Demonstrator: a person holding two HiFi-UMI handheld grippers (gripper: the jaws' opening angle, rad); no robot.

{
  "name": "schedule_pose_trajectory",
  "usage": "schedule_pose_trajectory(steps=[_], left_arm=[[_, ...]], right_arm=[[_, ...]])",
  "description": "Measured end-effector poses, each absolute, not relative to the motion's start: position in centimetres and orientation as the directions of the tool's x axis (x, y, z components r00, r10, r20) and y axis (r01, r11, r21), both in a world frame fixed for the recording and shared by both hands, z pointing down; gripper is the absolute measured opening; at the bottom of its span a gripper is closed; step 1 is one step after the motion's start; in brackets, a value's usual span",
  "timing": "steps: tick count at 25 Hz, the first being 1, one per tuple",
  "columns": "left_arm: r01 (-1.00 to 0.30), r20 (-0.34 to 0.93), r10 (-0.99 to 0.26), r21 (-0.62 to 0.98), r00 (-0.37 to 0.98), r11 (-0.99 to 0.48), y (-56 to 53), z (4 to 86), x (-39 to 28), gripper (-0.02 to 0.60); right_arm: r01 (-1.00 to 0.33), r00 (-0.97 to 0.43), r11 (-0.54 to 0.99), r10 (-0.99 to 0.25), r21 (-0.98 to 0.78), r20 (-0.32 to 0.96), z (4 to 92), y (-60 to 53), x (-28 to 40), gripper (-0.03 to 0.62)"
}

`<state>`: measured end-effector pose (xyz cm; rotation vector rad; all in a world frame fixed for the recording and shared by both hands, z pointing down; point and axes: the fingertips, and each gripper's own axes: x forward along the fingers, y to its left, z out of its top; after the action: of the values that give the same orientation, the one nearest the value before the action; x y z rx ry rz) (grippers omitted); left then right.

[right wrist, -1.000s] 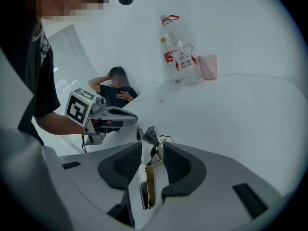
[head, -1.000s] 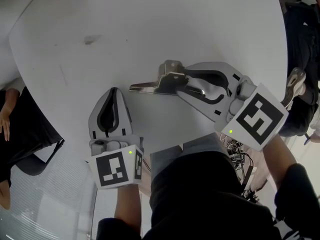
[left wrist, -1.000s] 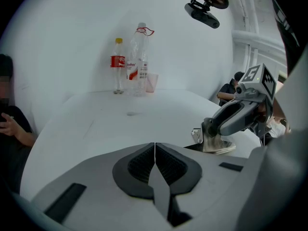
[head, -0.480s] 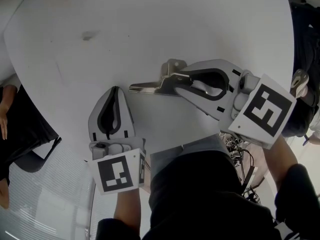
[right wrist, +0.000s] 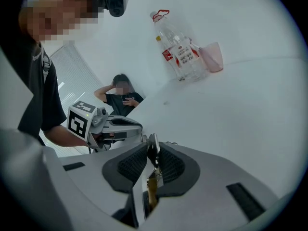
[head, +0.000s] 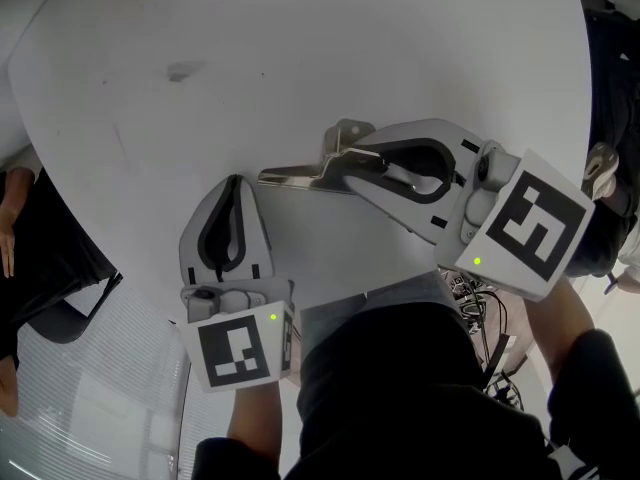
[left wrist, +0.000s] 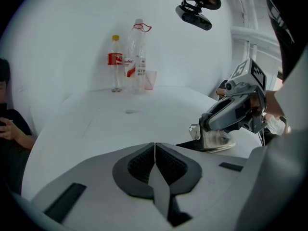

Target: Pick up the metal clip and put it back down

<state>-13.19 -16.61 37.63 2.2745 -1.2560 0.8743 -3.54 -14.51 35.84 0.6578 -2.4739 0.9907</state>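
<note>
Two grey handheld grippers sit low over the white round worktop (head: 300, 48). The right gripper (head: 345, 161) has just been closing its fingers (right wrist: 132, 166), which clamp the raised handle of the shiny metal clip (head: 300, 175). The clip lies on the worktop near its front edge, flat tongue stretching toward the head view's left. The left gripper (head: 232, 183) rests just beside that tongue, apart from it, fingers (left wrist: 139, 165) pressed together on nothing.

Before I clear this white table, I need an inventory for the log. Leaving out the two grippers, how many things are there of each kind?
Plastic bottles: 2 (red-label bottle, taller clear bottle)
Pink cup: 1
Metal clip: 1
Total: 4
</note>
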Motion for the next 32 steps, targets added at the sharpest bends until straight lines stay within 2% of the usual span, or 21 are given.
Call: schedule_pose_trajectory(steps=[8,30,32], left_arm=[[-0.842,0.708,-0.579,0.039,0.403,-0.538,-16.6,38.0,-13.1,0.023],[-0.834,0.708,-0.568,0.054,0.419,-0.549,-16.7,38.4,-13.4,0.023],[-0.847,0.716,-0.565,0.068,0.409,-0.527,-16.1,38.4,-13.8,0.023]], right_arm=[[-0.533,-0.839,0.579,-0.267,-0.617,0.474,35.5,-14.3,-4.0,0.037],[-0.558,-0.83,0.517,-0.361,-0.649,0.426,35.0,-15.2,-3.9,0.031],[-0.547,-0.837,0.526,-0.339,-0.651,0.43,34.9,-15.1,-4.2,0.031]])
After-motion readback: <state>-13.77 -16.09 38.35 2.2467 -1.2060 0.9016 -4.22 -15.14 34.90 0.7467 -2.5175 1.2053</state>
